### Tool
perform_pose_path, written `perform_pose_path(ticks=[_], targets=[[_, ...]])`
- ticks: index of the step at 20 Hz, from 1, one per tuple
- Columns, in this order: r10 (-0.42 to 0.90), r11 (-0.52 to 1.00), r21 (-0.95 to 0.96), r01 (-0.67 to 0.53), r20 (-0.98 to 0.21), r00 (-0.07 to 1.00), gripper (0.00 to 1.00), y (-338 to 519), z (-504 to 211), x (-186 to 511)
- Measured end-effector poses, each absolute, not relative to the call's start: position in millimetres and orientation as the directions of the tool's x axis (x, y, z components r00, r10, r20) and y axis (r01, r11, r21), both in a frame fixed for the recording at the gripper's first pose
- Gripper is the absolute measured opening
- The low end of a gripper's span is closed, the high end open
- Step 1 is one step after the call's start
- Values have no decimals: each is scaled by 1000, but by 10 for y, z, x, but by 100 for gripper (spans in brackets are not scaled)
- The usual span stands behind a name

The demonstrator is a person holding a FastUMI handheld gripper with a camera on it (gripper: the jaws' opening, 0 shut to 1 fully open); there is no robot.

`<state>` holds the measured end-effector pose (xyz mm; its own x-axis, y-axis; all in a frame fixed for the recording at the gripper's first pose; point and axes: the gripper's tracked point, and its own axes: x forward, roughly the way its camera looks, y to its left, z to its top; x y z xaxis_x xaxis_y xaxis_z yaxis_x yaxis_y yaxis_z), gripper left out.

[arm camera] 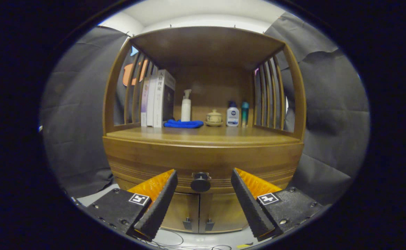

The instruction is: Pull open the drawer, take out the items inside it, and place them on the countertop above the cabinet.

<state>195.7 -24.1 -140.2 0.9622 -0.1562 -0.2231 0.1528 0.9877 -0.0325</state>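
Wooden cabinet with its drawer (203, 163) shut. The hand-held gripper (204, 182) is spread open, its fingers either side of the black knob (200, 182) and not yet touching, lined up to grasp and pull. Bottles and books stand at the back of the worktop (203, 134).

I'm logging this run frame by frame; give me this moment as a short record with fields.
drawer: wooden cabinet drawer, shut
knob: round black drawer knob, between the fingertips, untouched
gripper: orange-and-black two-finger gripper, open, fingers either side of the knob
countertop: wooden countertop holding upright books, blue cloth, white pump bottle, small lidded pot, two bottles
stage: drawer not yet pulled
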Motion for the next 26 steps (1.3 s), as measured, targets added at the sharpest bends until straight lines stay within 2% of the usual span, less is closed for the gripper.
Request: perform_pose_path(ticks=[6, 8, 11, 16, 18, 26], targets=[[-170, 985, -46, 164, -274, 947, 93, -233, -1713, 2343], [-188, 982, -56, 179, -285, 940, 84, -284, -1791, 2433], [-202, 979, -56, 194, -293, 934, 79, -344, -1851, 2535], [-187, 982, -23, 188, -296, 937, 55, -298, -1888, 2559], [-192, 981, -35, 190, -300, 935, 49, -304, -1896, 2540], [-159, 987, -35, 156, -321, 934, 38, -271, -1896, 2330]])
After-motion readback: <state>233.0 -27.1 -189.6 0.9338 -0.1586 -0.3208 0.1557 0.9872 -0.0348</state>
